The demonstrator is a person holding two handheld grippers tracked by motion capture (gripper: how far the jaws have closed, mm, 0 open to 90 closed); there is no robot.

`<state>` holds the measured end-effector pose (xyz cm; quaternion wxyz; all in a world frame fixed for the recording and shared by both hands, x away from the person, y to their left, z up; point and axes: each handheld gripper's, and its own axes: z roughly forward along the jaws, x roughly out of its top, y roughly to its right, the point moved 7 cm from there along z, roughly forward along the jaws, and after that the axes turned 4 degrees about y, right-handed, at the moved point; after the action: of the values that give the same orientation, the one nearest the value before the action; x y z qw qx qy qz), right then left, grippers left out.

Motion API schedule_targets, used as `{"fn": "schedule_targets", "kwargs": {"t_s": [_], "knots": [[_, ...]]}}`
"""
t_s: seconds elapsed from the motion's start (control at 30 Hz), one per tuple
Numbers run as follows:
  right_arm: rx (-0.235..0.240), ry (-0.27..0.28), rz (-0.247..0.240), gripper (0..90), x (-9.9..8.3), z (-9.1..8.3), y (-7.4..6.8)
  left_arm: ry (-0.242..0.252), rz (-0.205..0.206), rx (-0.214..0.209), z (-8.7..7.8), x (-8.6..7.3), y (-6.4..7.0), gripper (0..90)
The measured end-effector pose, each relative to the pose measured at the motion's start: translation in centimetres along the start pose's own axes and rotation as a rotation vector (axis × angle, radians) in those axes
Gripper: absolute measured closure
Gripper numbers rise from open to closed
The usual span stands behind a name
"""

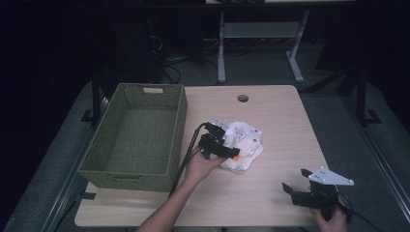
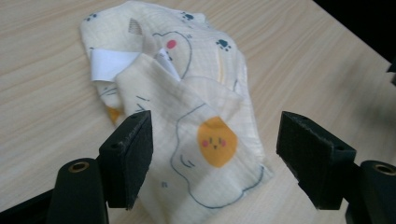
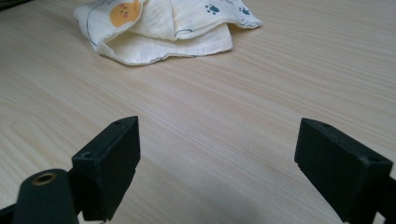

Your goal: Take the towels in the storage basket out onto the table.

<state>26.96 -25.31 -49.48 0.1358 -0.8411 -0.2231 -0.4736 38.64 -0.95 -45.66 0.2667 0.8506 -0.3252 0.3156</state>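
Left gripper (image 1: pixel 223 140): black, blocky, held at the near left edge of the cloth; its jaws are spread wide, and nothing is clamped between them.
Left jaw pads (image 2: pixel 128 156): matte black rectangular blocks with a slightly rough face; in the left gripper view one is seen over the cloth's edge, the other over bare wood beside it. Whether the cloth is touched cannot be told.
Cloth (image 2: pixel 187 107): a soft, cream-coloured woven fabric, folded loosely into a rumpled bundle at the middle of the table. It is printed with an orange round face, dark paw marks and thin outlined shapes; a white label is sewn at one fold.
Right gripper (image 1: pixel 299 181): black, topped by a grey three-cornered plate, held low at the near right corner of the table, well apart from the cloth; its jaws are parted widely, with nothing held.
Table (image 1: pixel 285 125): a light wood-grain top, smooth, with rounded corners and a round hole near the far edge.
Basket (image 1: pixel 179 140): green, woven, rectangular, with cut-out handles; it is placed on the left part of the table, near the cloth.
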Motion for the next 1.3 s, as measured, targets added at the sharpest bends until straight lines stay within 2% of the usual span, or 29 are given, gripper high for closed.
{"fn": "schedule_targets", "kwargs": {"t_s": [0.1,0.2,0.5,1.0,1.23,1.3], "knots": [[0.002,0.001,0.002,13.9,0.0,0.0,0.0,-0.006,0.022,0.014,-0.1,-0.4,0.3,24.6],[0.005,0.001,0.003,13.9,0.0,0.0,0.0,-0.002,0.007,-0.009,-0.1,-0.6,0.4,24.6],[0.006,0.004,0.004,13.9,0.0,0.0,0.1,-0.003,0.019,0.000,-0.7,-1.3,0.3,23.2],[-0.001,-0.004,0.002,13.9,-0.1,0.1,0.1,0.009,0.041,0.002,-1.3,-2.8,1.3,22.4],[-0.001,-0.005,0.004,13.9,-0.1,0.1,0.1,0.030,0.026,0.000,-1.8,-3.4,1.4,22.4],[0.001,-0.006,0.004,13.9,-0.1,0.1,0.0,0.024,0.041,0.006,-1.9,-3.6,1.4,22.5]]}}
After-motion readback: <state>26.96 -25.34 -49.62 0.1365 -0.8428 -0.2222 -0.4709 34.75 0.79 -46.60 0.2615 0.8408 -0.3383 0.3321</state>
